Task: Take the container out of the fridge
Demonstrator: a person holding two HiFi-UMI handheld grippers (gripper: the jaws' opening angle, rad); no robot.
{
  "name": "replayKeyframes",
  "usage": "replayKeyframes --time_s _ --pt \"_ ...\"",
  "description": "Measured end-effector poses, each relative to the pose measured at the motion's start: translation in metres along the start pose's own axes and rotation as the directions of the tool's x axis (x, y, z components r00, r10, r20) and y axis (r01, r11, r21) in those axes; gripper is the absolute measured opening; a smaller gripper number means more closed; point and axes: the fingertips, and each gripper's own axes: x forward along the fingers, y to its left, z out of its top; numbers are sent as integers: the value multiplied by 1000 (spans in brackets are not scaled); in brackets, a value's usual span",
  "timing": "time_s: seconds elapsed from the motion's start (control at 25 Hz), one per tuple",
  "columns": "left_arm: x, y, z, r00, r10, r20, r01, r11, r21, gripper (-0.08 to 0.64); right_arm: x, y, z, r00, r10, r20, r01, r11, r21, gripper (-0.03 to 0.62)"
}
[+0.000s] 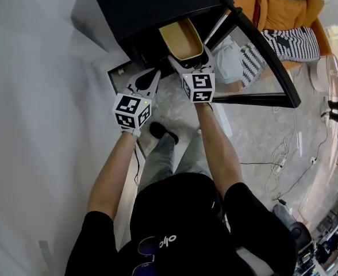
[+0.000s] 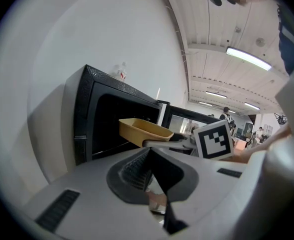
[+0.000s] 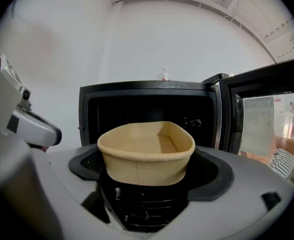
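A tan, open-topped container (image 1: 181, 39) hangs just outside the mouth of the black fridge (image 1: 157, 10). My right gripper (image 1: 187, 52) is shut on it, one jaw on each side. In the right gripper view the container (image 3: 146, 151) fills the space between the jaws, and the dark fridge cavity (image 3: 147, 104) lies behind it. My left gripper (image 1: 148, 76) stays to the left of the container, shut on nothing. In the left gripper view its jaws (image 2: 149, 174) meet in a point, and the container (image 2: 144, 130) shows beyond them in front of the fridge (image 2: 94, 124).
The fridge door (image 1: 261, 56) stands swung open to the right. A small bottle (image 3: 163, 75) stands on top of the fridge. A white wall (image 1: 37, 96) runs along the left. An orange sofa (image 1: 284, 10) with striped cloth and floor cables (image 1: 284, 160) lie to the right.
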Motion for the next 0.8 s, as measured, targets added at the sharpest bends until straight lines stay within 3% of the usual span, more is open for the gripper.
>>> replayKeyframes --time_s 0.44,0.8 --pt "-4 -34 2 993 111 30 -110 994 -15 6 -45 -7 1 993 119 -19 -119 992 -35 512" --pt "-24 -104 -13 973 223 56 -220 974 -57 6 -120 -23 -1 971 239 -34 -240 968 -66 512"
